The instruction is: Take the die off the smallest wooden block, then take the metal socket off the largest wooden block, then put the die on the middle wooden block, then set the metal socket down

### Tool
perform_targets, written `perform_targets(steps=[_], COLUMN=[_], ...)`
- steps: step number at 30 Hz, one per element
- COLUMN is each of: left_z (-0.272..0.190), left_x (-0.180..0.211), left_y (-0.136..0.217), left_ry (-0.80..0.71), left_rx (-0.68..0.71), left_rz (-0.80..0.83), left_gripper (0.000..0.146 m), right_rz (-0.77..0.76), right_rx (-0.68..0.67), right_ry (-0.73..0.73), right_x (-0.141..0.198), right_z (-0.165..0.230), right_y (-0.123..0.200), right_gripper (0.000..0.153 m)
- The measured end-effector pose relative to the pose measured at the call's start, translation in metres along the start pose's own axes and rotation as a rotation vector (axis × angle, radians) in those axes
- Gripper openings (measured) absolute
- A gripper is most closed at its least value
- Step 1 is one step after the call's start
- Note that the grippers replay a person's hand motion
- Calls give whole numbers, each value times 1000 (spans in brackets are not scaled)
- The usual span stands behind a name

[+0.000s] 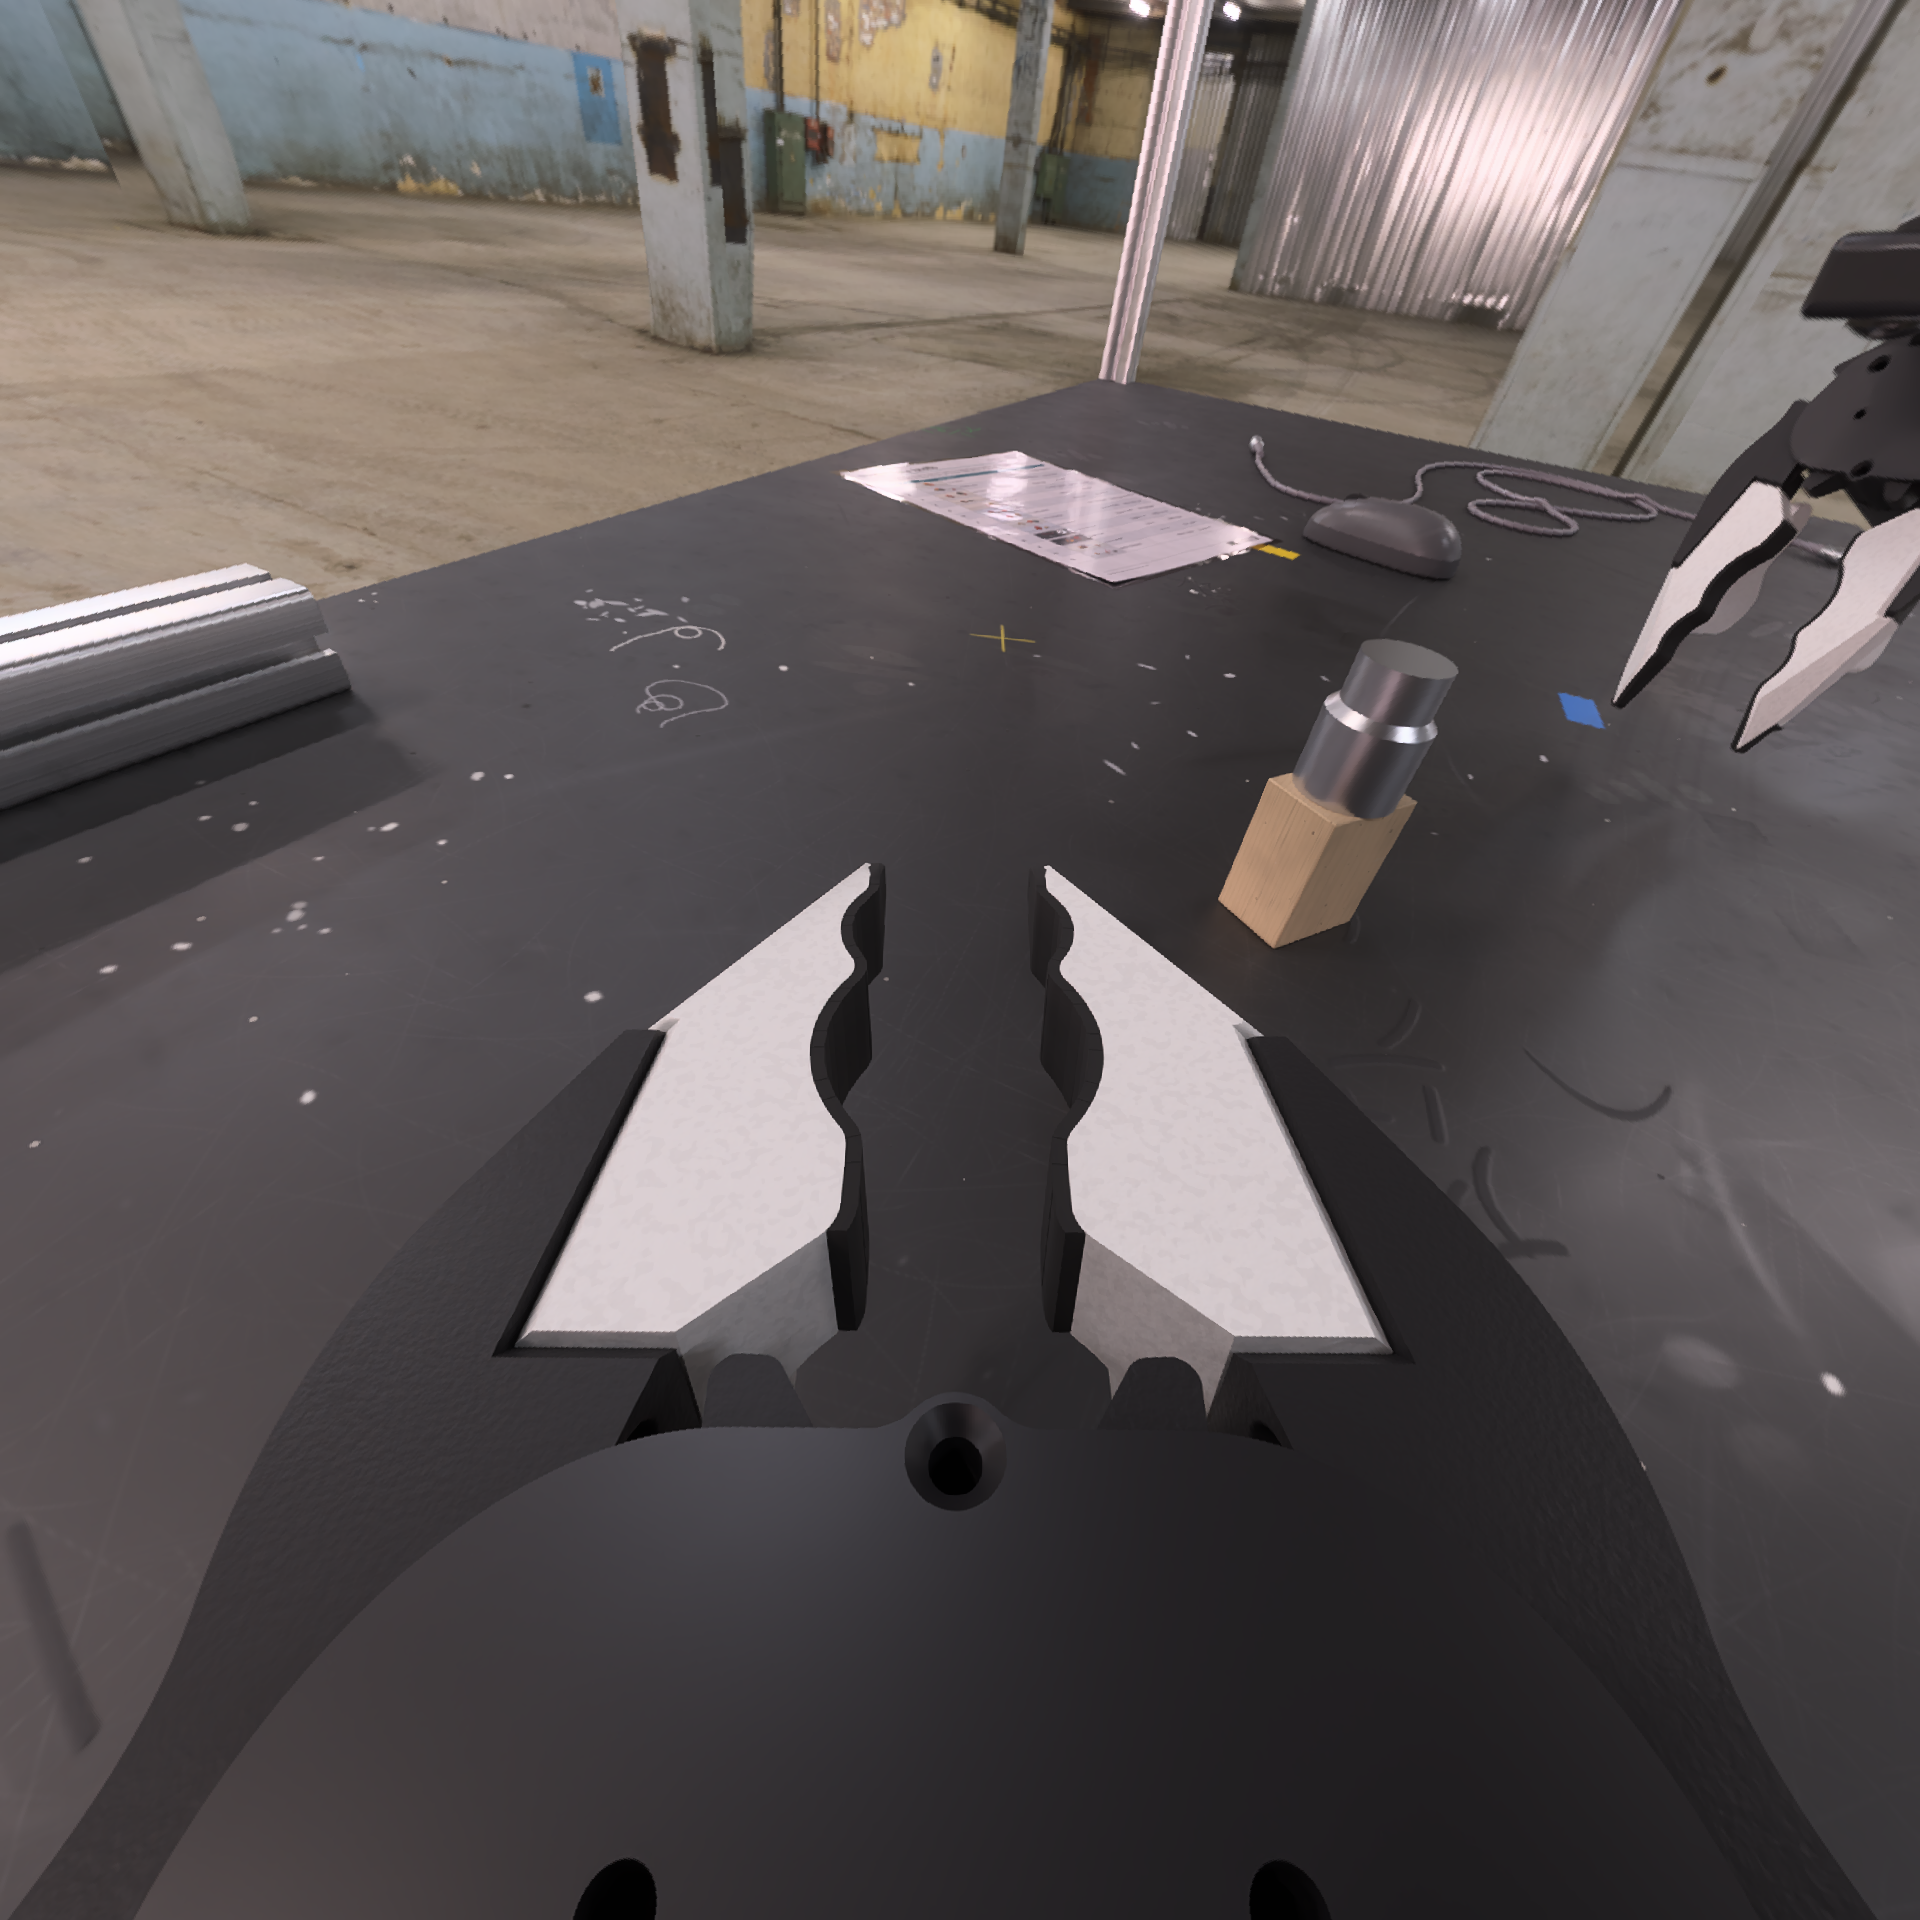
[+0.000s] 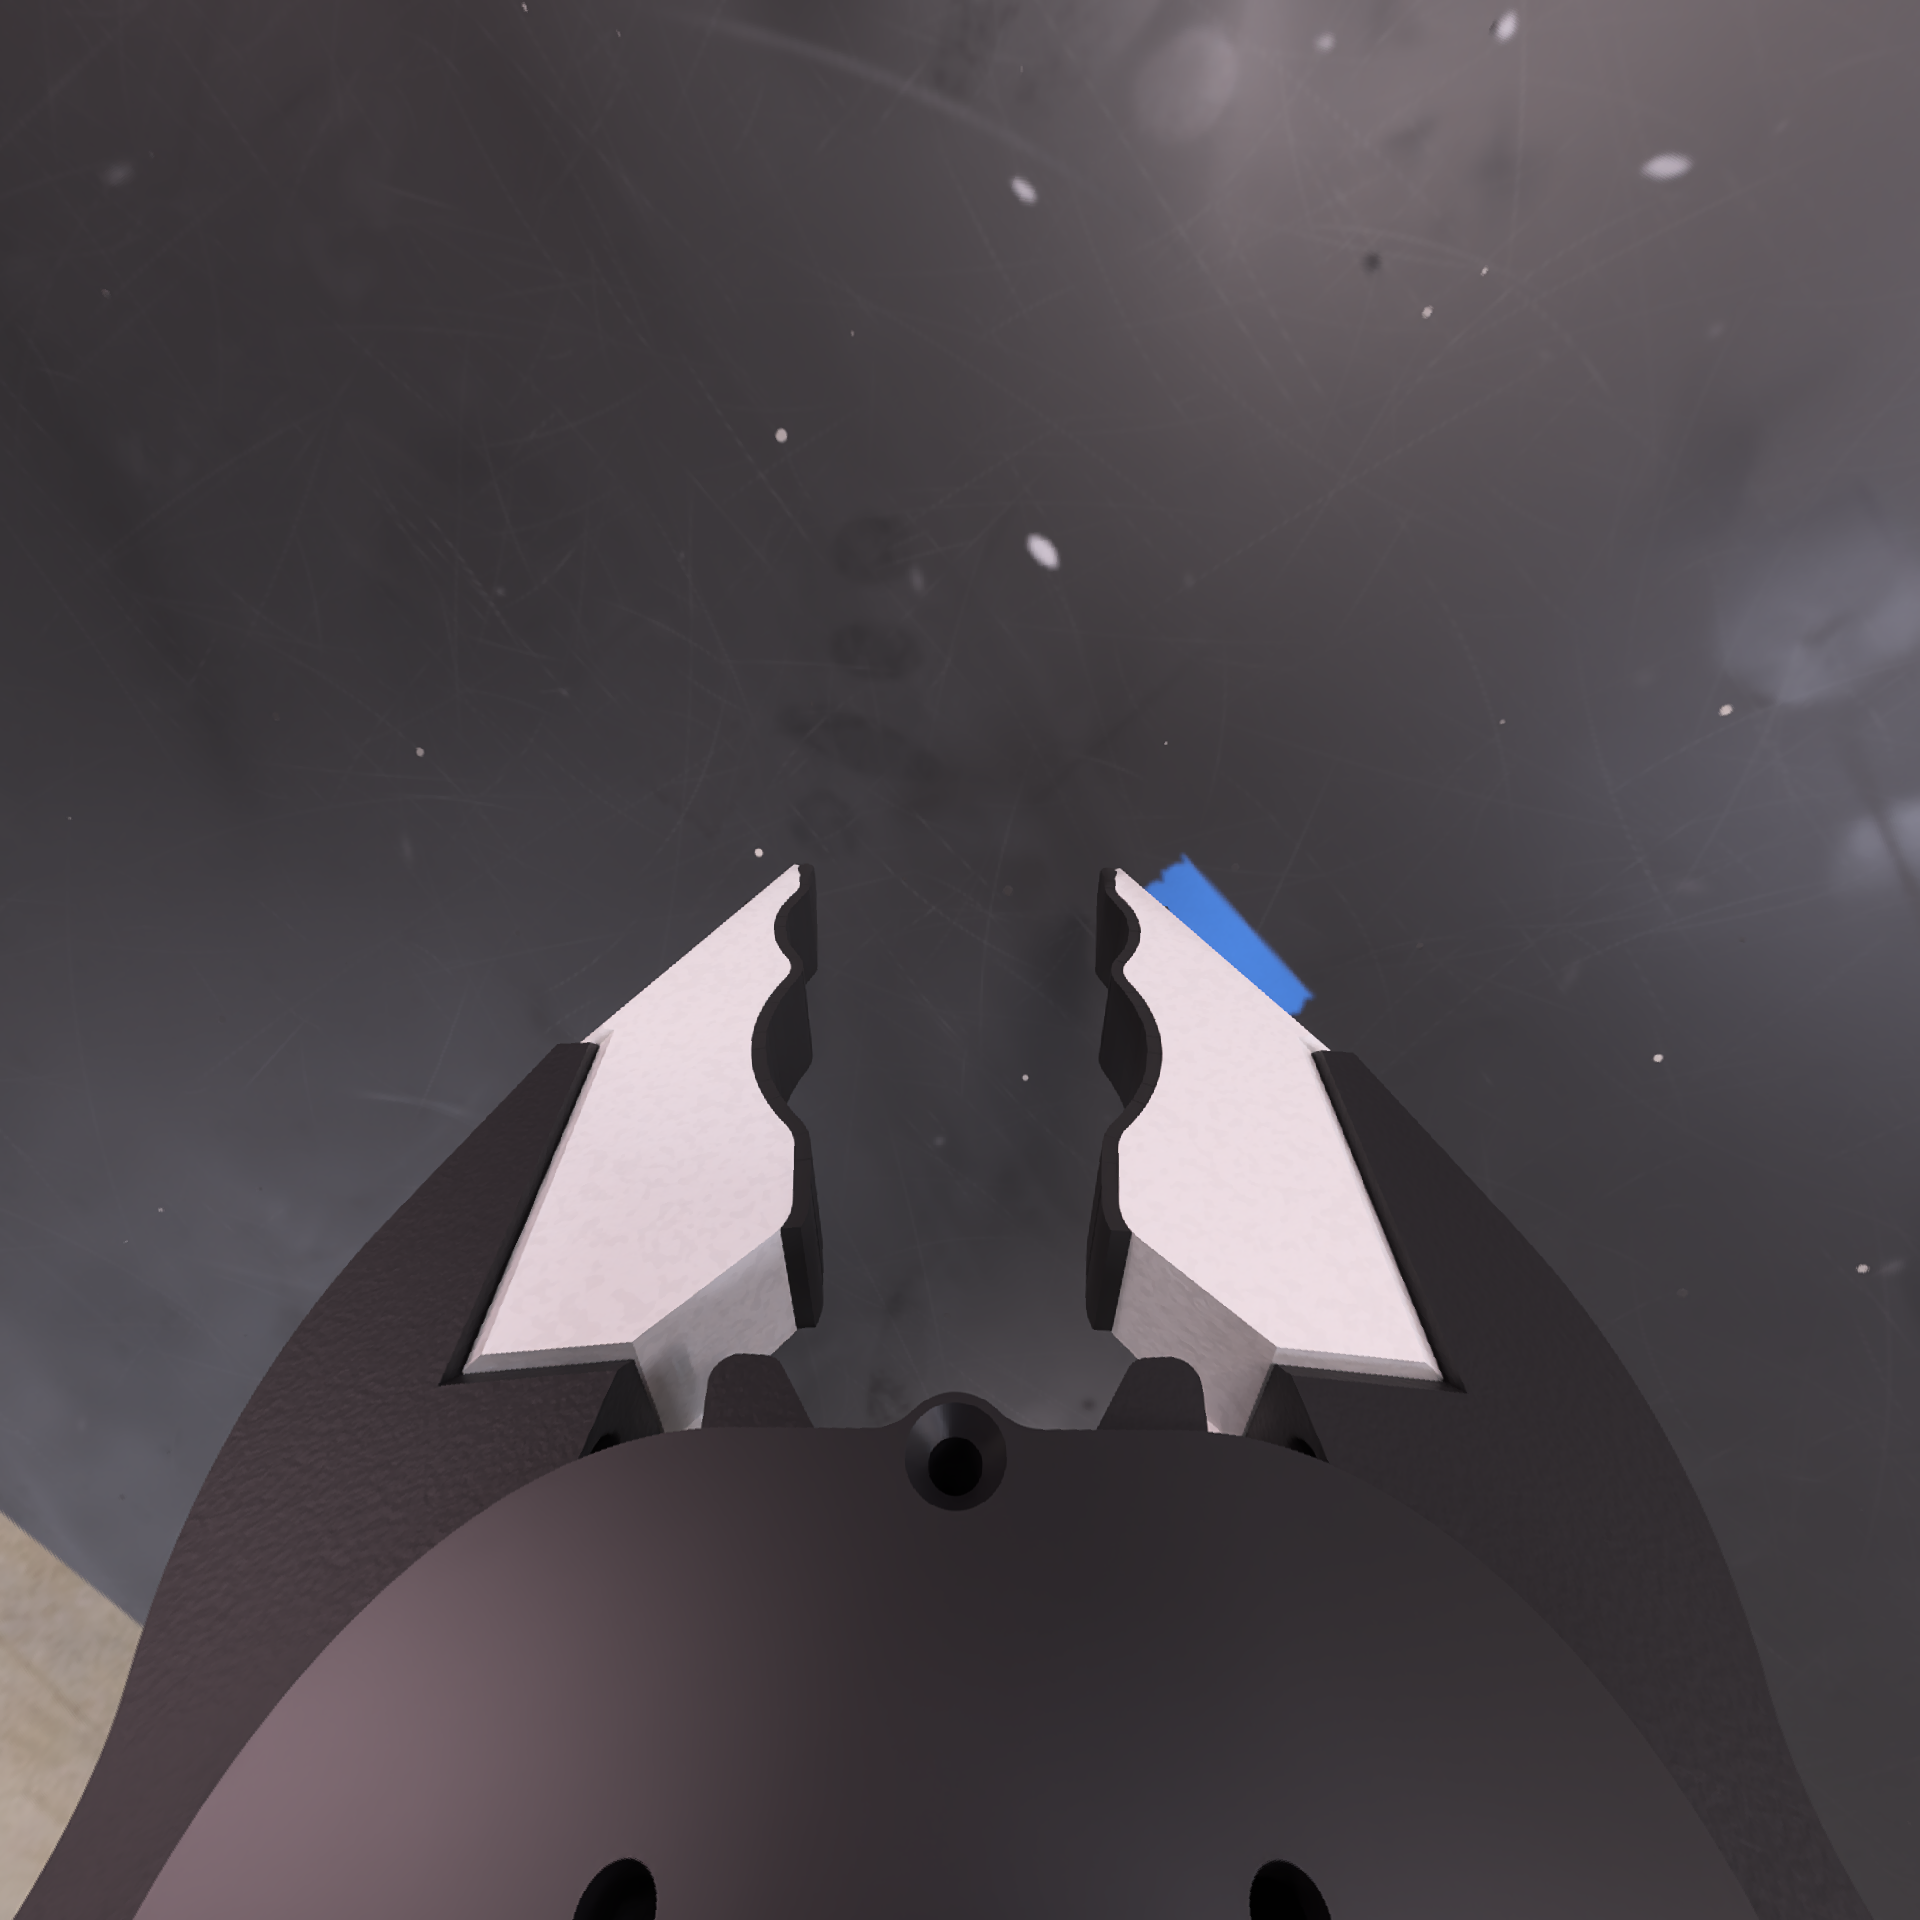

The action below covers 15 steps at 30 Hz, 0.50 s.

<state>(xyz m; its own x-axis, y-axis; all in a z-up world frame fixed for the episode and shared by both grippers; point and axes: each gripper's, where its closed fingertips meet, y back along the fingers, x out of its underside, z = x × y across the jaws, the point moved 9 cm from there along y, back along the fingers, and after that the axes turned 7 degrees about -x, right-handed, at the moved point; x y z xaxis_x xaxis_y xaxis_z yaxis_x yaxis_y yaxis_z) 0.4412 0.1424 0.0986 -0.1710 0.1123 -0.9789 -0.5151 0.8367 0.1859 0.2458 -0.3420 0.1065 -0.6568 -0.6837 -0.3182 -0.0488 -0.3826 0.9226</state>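
Metal socket [image 1: 1371, 727] stands upright on a wooden block [image 1: 1314, 862], ahead and right of the empty, parted left gripper [image 1: 956, 883], while the right gripper [image 1: 1688, 717], also spread and empty, hangs nearer; no die shows.

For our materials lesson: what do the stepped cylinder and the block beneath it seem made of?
The metal socket looks like steel: grey, satin, with one bright polished band. The wooden block looks like pale unfinished wood: matt, tan, with faint grain.
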Motion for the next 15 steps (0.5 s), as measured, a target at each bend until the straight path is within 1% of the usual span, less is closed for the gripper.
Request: perform_targets(steps=[3, 5, 8, 11, 13, 15], left_z=[-1, -1, -3, -7, -12, -20], left_x=[0, 1, 2, 1, -7, -22], left_y=[-2, -4, -6, -6, -3, 6], left_ry=[-9, -13, -22, -56, -91, -98], left_rx=[1, 3, -6, -33, -63, -105], left_rz=[21, 42, 68, 109, 144, 137], left_gripper=[27, 27, 27, 28, 31, 35], right_rz=[-34, -94, -223, -363, -457, -534], right_rx=[46, 98, 177, 249, 280, 311], right_ry=[1, -25, -73, -79, -64, -36], right_x=[-1, -6, -17, -40, -62, -88], right_z=[1, -1, -6, -5, 3, 16], right_y=[5, 11, 24, 40, 50, 56], right_gripper=[52, 53, 64, 72, 72, 73])
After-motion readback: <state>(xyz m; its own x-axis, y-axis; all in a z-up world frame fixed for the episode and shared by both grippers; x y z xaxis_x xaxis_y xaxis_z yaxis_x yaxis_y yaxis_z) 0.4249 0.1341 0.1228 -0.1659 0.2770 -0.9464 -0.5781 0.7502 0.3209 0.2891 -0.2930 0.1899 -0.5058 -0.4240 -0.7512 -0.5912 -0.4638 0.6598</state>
